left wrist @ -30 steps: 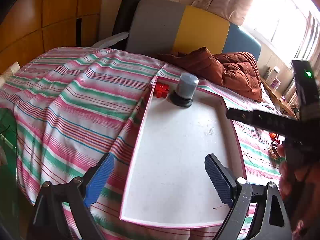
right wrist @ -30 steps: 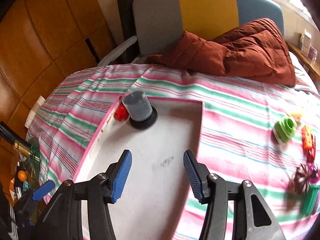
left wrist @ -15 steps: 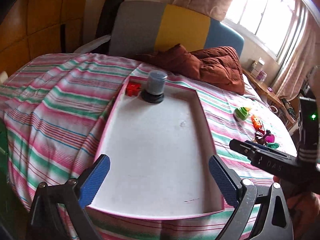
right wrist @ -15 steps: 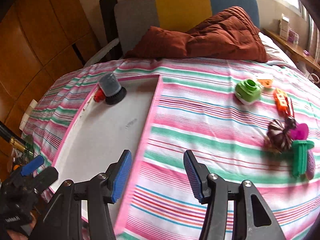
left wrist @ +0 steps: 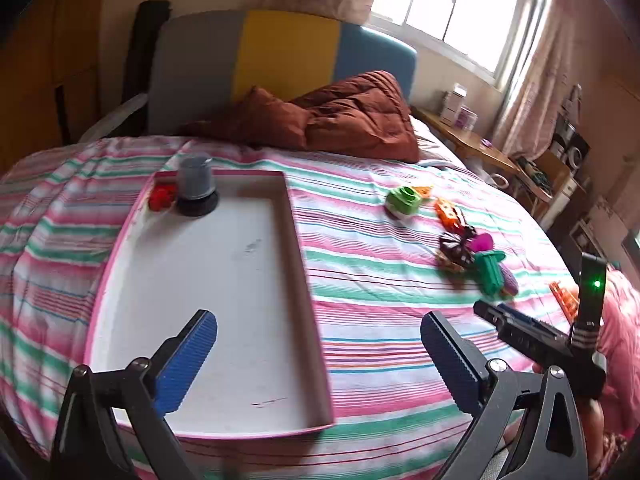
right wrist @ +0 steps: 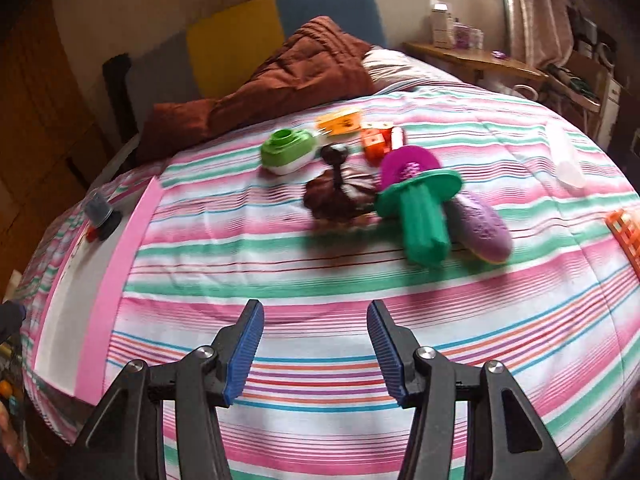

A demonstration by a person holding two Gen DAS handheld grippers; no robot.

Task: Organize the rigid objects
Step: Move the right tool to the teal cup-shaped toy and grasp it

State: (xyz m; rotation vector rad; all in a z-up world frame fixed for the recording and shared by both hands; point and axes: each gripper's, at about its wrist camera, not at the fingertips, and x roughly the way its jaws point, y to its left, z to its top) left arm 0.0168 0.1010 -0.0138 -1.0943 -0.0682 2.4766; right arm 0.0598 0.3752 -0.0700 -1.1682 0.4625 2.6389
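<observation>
A white tray with a pink rim [left wrist: 308, 288] [right wrist: 120, 248] lies on the striped bed and holds a grey cylinder on a black base [left wrist: 196, 190] [right wrist: 99, 210] and a small red toy [left wrist: 161, 197]. To its right lie loose toys: a green and white cup shape [right wrist: 289, 151] [left wrist: 403, 201], a dark brown piece [right wrist: 338, 196], a green plunger-like toy [right wrist: 422, 216] [left wrist: 490, 270], a purple oval [right wrist: 480, 226] and orange blocks [right wrist: 376, 140]. My left gripper [left wrist: 318, 364] is open above the tray's near right corner. My right gripper [right wrist: 316, 354] is open and empty, short of the toys.
A rust-brown quilt [left wrist: 320, 120] lies at the bed's head against a grey, yellow and blue headboard [left wrist: 280, 48]. An orange lattice piece [right wrist: 626, 236] and a clear cup [right wrist: 568, 160] lie at the right. A wooden bedside shelf [right wrist: 476, 56] stands beyond the bed.
Both grippers have swung right. The right gripper left the tray and now faces the toy cluster, closer to it. The left gripper's view now covers the tray's right edge and the toys.
</observation>
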